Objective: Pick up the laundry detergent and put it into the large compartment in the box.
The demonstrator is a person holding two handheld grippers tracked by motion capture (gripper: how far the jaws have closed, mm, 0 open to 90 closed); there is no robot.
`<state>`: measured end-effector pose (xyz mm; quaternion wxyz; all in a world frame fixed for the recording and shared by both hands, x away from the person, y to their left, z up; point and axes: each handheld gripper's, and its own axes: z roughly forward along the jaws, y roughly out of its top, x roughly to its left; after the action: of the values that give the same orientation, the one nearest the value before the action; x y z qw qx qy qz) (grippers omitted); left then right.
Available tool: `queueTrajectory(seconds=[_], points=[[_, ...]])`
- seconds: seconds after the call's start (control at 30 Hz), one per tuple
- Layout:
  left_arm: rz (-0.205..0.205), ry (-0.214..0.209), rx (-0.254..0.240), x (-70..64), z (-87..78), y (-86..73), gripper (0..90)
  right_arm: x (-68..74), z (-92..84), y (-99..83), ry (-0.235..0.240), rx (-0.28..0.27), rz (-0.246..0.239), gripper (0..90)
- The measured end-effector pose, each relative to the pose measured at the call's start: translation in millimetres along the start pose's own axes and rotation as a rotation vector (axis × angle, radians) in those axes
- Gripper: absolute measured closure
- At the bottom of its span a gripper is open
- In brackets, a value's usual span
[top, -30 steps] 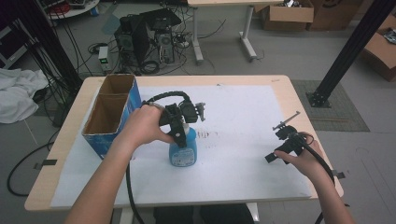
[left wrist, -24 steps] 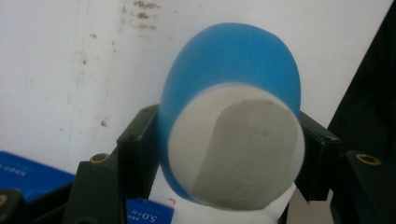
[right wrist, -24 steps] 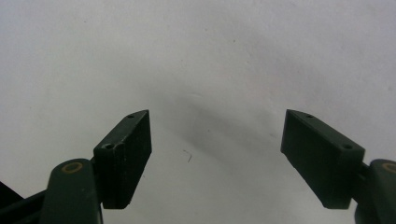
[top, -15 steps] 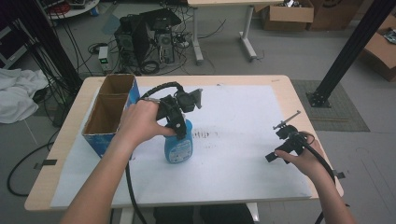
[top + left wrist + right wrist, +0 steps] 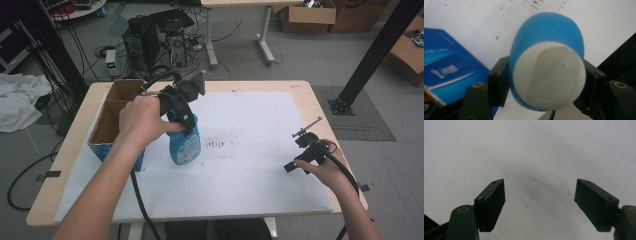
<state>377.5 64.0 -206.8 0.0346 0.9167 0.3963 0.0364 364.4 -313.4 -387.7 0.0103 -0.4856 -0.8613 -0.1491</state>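
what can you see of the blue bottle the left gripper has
The blue bottle looks like smooth plastic, with a rounded body, a printed label on its side and a white top. It is upright beside the open cardboard box on the white sheet. The left gripper clamps it near the top, jaws on either side.

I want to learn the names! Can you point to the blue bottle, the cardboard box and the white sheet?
blue bottle [image 5: 184, 146]: high view, on its label.
cardboard box [image 5: 95, 143]: high view, on its near rim.
white sheet [image 5: 250, 175]: high view, on a bare patch.
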Motion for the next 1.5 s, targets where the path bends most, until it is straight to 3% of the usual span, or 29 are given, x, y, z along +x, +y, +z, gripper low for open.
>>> queueTrajectory(seconds=[0.43, 0.6, 0.87, 1.17, 1.37, 1.5], points=[[-0.254, -0.015, -0.022, 35.3, -57.6, -14.9, 37.2, 3.3, -1.7, 4.3, 0.005, -0.007, -0.009, 24.7], [-0.357, -0.004, -0.042, 54.8, -84.4, -26.2, 37.2, 4.2, -1.8, 5.6, 0.008, -0.008, -0.016, 24.7], [-0.516, 0.006, -0.068, 83.6, -110.9, -47.8, 37.3, 4.0, -1.2, 6.0, 0.009, -0.011, -0.020, 24.7], [-0.682, 0.067, -0.075, 112.1, -124.6, -71.4, 37.4, 3.1, -2.0, 5.8, 0.015, -0.016, -0.020, 24.7], [-0.770, 0.091, -0.087, 129.2, -124.6, -90.0, 37.4, 0.5, -2.4, 4.0, 0.014, -0.015, -0.016, 24.7], [-0.804, 0.111, -0.084, 136.3, -122.3, -97.7, 37.4, -1.5, -3.4, 2.7, 0.014, -0.017, -0.012, 24.7]])
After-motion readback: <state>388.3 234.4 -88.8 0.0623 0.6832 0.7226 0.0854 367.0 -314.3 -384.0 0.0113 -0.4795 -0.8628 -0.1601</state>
